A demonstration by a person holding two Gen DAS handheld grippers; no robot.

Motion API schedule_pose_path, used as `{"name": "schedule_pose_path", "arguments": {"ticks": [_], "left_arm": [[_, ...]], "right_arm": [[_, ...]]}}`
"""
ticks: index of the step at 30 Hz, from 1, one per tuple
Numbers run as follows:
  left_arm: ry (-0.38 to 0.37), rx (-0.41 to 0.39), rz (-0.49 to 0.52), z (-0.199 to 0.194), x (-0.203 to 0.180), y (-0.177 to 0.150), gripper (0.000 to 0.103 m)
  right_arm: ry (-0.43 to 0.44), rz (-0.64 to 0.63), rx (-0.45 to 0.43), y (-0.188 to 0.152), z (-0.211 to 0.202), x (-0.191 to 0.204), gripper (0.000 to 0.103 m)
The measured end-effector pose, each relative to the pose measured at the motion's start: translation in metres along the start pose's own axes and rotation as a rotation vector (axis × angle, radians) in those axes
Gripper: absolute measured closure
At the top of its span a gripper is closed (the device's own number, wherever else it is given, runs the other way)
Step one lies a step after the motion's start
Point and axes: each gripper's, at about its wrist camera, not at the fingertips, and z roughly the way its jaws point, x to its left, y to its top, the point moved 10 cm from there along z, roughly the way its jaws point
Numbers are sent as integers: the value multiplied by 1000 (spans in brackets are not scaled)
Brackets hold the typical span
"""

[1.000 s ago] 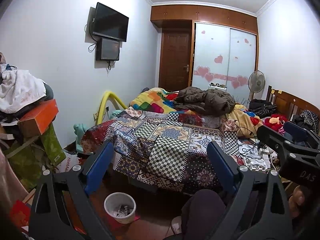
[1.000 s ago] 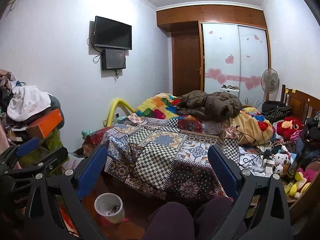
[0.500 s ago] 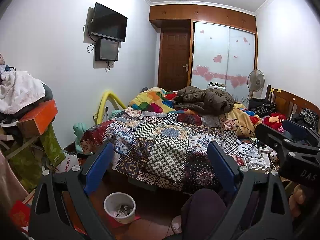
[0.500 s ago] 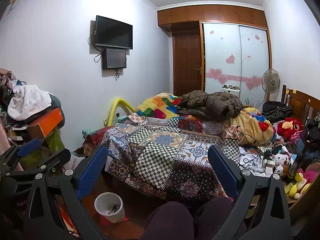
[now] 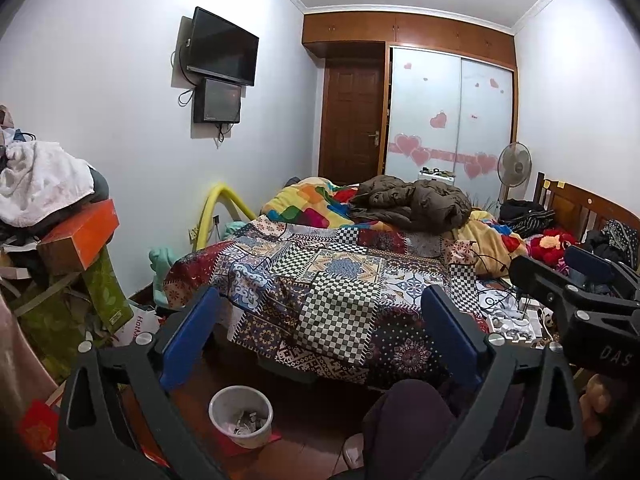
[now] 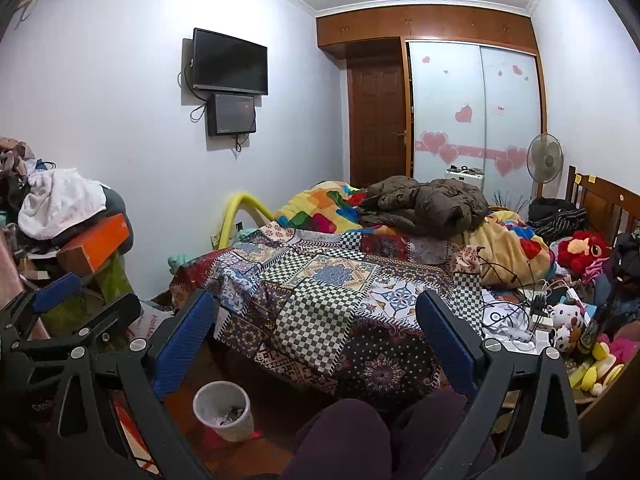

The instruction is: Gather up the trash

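Note:
A white waste bin (image 5: pixel 241 416) with paper scraps inside stands on the brown floor by the foot of the bed; the right wrist view shows the same bin (image 6: pixel 223 410). My left gripper (image 5: pixel 320 296) hangs in the air above and in front of the bin, its blue-padded jaws opening wide with nothing between them. My right gripper (image 6: pixel 316 298) is level with it, open and empty. Each gripper shows at the edge of the other's view: the right gripper (image 5: pixel 580 280) at the right, the left gripper (image 6: pixel 80 296) at the left.
A bed (image 5: pixel 320 272) under a patchwork quilt fills the middle, with a brown jacket (image 5: pixel 416 204) and blankets on it. Cables, chargers and plush toys (image 6: pixel 564 320) crowd its right side. Boxes and clothes (image 5: pixel 60 216) pile up at left. The person's knee (image 6: pixel 344 436) is below.
The left gripper's jaws have spread slightly wider. Both hands and everything in the room stay where they were.

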Motion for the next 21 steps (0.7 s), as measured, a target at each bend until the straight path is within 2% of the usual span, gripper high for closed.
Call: {"name": "schedule_pose_path", "arguments": {"ticks": [21], "left_arm": [[1, 3, -40, 0, 14, -1, 2]], "right_arm": [[0, -3, 1, -1, 0, 0, 3]]}}
